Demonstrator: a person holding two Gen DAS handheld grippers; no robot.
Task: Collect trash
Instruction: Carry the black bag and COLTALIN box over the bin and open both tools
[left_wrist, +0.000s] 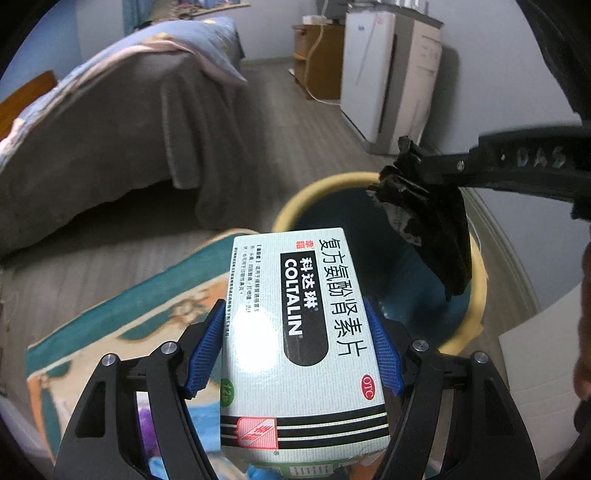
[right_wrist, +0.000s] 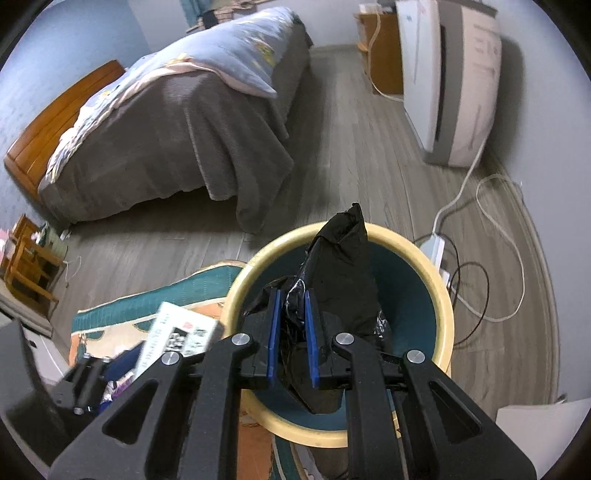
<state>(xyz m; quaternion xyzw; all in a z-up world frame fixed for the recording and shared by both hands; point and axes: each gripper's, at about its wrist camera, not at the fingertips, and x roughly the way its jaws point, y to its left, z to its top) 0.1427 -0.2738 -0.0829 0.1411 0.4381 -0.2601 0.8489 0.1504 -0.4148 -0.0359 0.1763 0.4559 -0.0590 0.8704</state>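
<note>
Beside the bin (left_wrist: 476, 295), the left hand-held gripper (left_wrist: 295, 347) clamps a medicine box (left_wrist: 295, 332) pointing lengthwise forward, away from the camera.

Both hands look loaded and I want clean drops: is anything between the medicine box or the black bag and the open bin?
Nothing visible blocks either. The black bag hangs right over the bin. The medicine box is beside the rim, the opening ahead of it clear.

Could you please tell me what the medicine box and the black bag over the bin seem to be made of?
Medicine box: apparently coated paperboard, with flat printed faces, crisp edges and a glossy glare patch.
Black bag: seemingly thin plastic film, crumpled with shiny creases.
Bin: probably smooth moulded plastic, with a cream rim and teal inside.
</note>
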